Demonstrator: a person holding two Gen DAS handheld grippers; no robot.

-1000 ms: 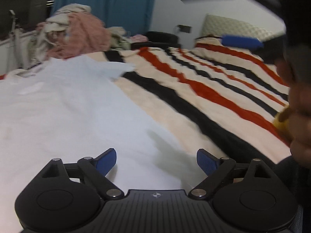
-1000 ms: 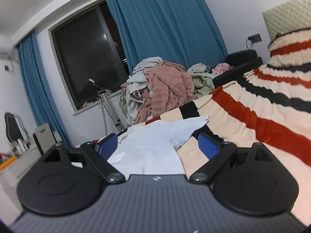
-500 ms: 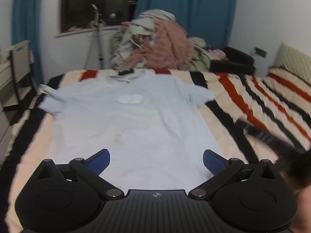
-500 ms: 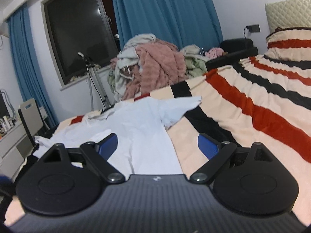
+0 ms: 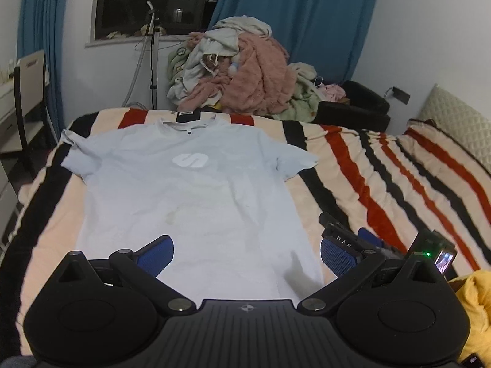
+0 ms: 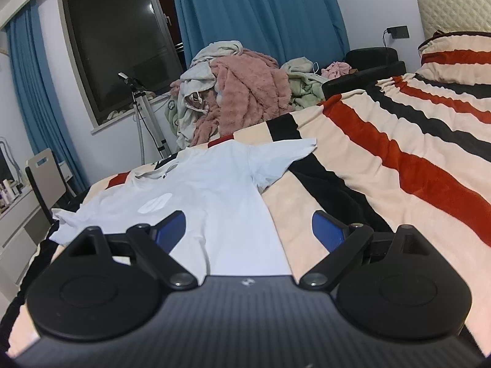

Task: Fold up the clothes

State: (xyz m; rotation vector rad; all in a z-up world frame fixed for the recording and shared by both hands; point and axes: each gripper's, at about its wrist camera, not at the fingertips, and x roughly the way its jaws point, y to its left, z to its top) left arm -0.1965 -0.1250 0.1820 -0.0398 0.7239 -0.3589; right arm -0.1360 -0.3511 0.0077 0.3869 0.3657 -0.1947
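Note:
A light blue T-shirt [image 5: 190, 202] lies spread face up on the striped blanket [image 5: 368, 184], collar at the far end and hem nearest me. My left gripper [image 5: 245, 253] hovers above the hem, open wide, with nothing between its blue pads. To its right, my right gripper [image 5: 353, 240] sits low beside the shirt's near right corner. In the right wrist view the T-shirt [image 6: 214, 190] stretches away to the left, and my right gripper [image 6: 248, 227] stands open over its right side edge, with no cloth gripped.
A pile of clothes [image 5: 239, 70] with a pink fleece sits past the bed's far end. Left of it stand a tripod [image 5: 152, 46] and a chair [image 5: 27, 92]. A dark seat [image 5: 353, 107] and a quilted headboard [image 5: 454, 122] lie right. Yellow cloth [image 5: 472, 306] is at my near right.
My left gripper has risen from low over the shirt and swung round, so the whole shirt now shows; its jaws widened a little. The right gripper has tipped down slightly and stays open.

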